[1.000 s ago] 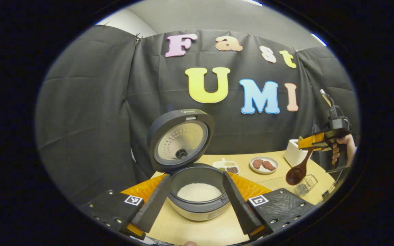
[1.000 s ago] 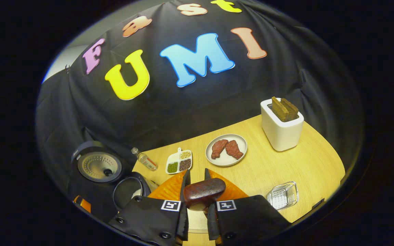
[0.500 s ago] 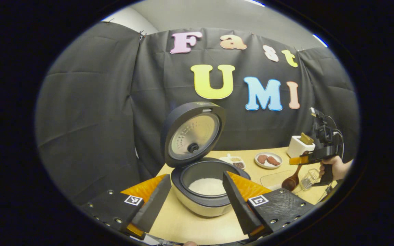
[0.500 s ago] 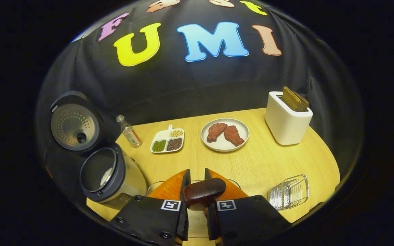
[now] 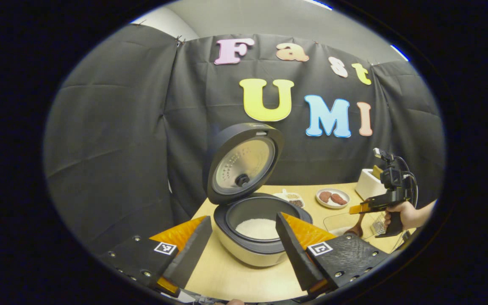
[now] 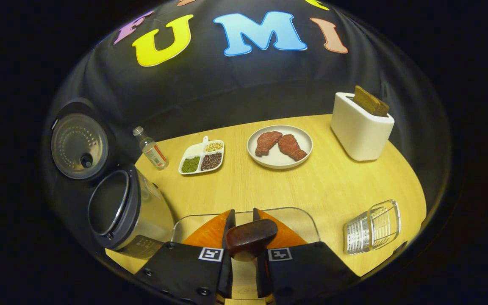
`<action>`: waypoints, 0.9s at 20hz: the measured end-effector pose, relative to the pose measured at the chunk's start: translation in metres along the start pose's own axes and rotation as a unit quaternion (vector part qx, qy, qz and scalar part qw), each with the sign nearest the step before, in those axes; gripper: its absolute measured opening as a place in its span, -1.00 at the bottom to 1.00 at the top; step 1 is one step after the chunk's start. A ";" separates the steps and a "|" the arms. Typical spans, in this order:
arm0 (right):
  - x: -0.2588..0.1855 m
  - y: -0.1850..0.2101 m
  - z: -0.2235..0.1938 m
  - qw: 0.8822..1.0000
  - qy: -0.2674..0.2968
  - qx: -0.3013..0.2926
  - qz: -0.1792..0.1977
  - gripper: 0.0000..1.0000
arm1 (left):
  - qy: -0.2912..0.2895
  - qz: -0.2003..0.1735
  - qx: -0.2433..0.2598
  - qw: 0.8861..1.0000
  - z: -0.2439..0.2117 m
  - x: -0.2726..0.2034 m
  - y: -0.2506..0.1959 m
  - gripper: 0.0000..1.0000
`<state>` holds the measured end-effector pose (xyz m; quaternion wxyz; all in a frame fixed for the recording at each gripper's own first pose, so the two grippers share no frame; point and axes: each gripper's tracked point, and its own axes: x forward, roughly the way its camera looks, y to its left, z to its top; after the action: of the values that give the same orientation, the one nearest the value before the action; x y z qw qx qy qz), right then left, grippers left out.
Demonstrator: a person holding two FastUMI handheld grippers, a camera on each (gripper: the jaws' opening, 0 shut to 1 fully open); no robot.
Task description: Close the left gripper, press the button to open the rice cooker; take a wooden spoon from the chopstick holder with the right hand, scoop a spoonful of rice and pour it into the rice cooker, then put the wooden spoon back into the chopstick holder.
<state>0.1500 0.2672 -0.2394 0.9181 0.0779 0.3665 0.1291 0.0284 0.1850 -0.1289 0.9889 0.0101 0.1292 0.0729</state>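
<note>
Wooden spoon (image 6: 251, 236) lowered, rice (image 5: 258, 228) in left gripper view

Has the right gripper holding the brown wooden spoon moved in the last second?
Yes. The right gripper dropped from above the white toaster to table height.

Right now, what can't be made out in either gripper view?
- Spoon bowl, left gripper view: small, far, dipped behind the clear tray's rim; rice on it unreadable.
- Tray contents, right gripper view: blocked by the right gripper and spoon handle.
- Rice cooker pot, right gripper view: seen side-on, inside hidden.
</note>
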 end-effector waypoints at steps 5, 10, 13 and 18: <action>0.006 0.027 -0.012 0.997 0.027 0.061 0.027 -0.57 | 0.021 0.011 -0.029 0.999 -0.016 -0.005 0.014 0.87; 0.011 0.044 -0.019 0.991 0.049 0.116 0.042 -0.51 | 0.026 0.030 -0.033 0.999 -0.022 -0.014 0.028 0.93; 0.011 0.050 -0.021 0.986 0.068 0.145 0.047 -0.51 | 0.020 0.041 -0.031 0.998 -0.017 -0.017 0.032 0.93; 0.002 0.058 -0.015 0.979 0.073 0.174 0.078 -0.51 | 0.027 0.049 -0.038 0.998 -0.020 -0.017 0.031 0.87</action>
<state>0.1306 0.3234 -0.2378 0.8485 0.2550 0.4421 0.1399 0.0024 0.2134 -0.1431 0.9800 -0.0236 0.1521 0.1265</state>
